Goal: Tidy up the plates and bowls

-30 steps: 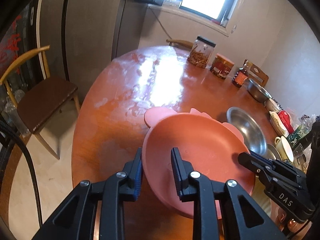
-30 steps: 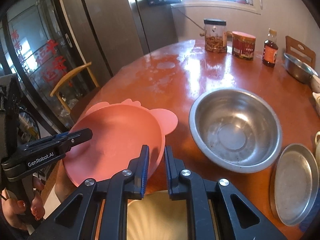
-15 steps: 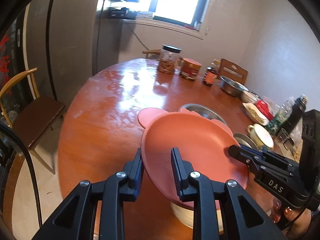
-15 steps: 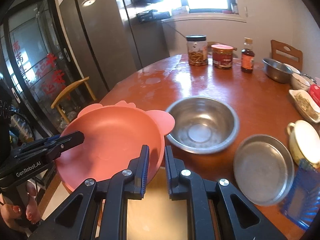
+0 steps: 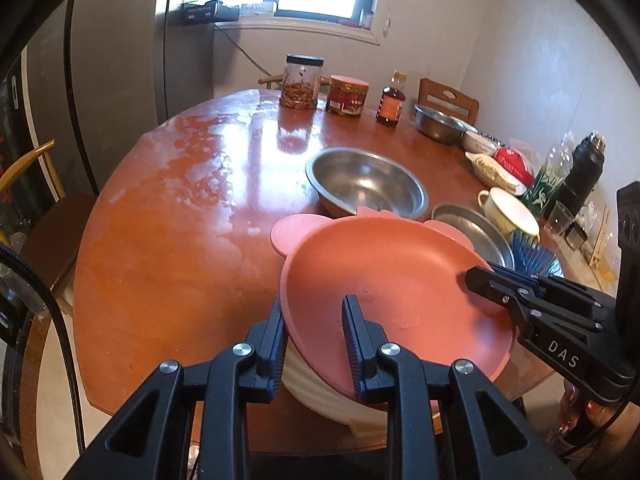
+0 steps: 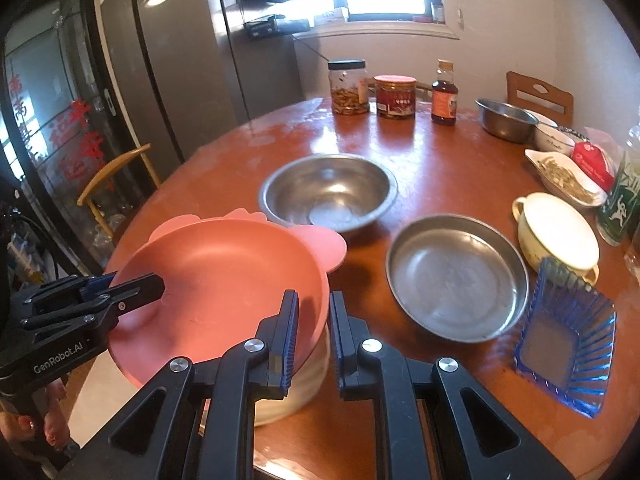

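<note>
Pink plate (image 5: 384,276) is gripped by both grippers, left gripper (image 5: 314,320) at 6 o'clock, right gripper (image 6: 312,312) at 3, jaws clenched on its rim, above a cream bowl (image 5: 320,392).

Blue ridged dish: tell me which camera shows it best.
The right wrist view: the blue ridged dish lies whole and unobstructed at the table's near right edge. The left wrist view catches only a sliver of its rim behind the right gripper.

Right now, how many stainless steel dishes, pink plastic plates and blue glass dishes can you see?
Stainless steel dishes: 3 (deep bowl, shallow plate, small far bowl)
Pink plastic plate: 1
Blue glass dish: 1
Total: 5
</note>
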Available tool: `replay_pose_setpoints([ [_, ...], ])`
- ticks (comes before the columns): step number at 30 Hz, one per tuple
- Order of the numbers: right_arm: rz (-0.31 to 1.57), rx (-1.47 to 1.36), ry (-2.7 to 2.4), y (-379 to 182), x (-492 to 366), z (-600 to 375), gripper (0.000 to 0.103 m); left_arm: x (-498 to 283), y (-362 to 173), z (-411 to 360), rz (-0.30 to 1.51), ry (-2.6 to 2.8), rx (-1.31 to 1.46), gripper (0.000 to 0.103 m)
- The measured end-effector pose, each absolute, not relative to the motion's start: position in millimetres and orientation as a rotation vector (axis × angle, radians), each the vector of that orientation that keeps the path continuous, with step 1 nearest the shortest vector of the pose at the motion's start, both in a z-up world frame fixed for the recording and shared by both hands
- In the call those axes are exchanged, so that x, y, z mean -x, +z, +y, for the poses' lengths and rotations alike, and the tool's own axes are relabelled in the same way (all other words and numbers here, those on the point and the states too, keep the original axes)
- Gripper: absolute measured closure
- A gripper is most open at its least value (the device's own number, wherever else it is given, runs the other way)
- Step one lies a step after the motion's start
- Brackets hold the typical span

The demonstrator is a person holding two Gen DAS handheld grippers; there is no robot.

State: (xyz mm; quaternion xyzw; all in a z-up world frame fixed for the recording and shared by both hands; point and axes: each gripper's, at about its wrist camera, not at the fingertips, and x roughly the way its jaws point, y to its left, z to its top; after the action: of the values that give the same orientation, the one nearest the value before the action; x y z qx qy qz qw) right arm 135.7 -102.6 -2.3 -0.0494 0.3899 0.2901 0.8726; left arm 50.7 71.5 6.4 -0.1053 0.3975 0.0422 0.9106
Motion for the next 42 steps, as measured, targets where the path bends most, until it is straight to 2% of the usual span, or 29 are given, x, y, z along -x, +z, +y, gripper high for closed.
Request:
replay_pose_setpoints([
  [24, 0.901, 0.111, 0.578, -33.3, -138.8, -100.1, 0.084, -55.2, -21.4, 71.6, 0.903, 0.053, 0.242, 0.076],
  [26, 0.919, 0.088, 0.574, -34.7, -140.4, -102.4, 0.081, -55.2, -21.7, 71.1, 0.902, 0.054, 0.235, 0.076],
  [30, 0.937, 0.058, 0.554, -34.5, -141.0, -109.2, 0.067, -55.8, -22.0, 72.0, 0.905, 0.047, 0.232, 0.076],
  [42, 0.977, 0.06, 0.659, -42.2, -132.0, -81.1, 0.067, -58.5, -21.7, 88.9, 0.901, 0.082, 0.233, 0.076],
])
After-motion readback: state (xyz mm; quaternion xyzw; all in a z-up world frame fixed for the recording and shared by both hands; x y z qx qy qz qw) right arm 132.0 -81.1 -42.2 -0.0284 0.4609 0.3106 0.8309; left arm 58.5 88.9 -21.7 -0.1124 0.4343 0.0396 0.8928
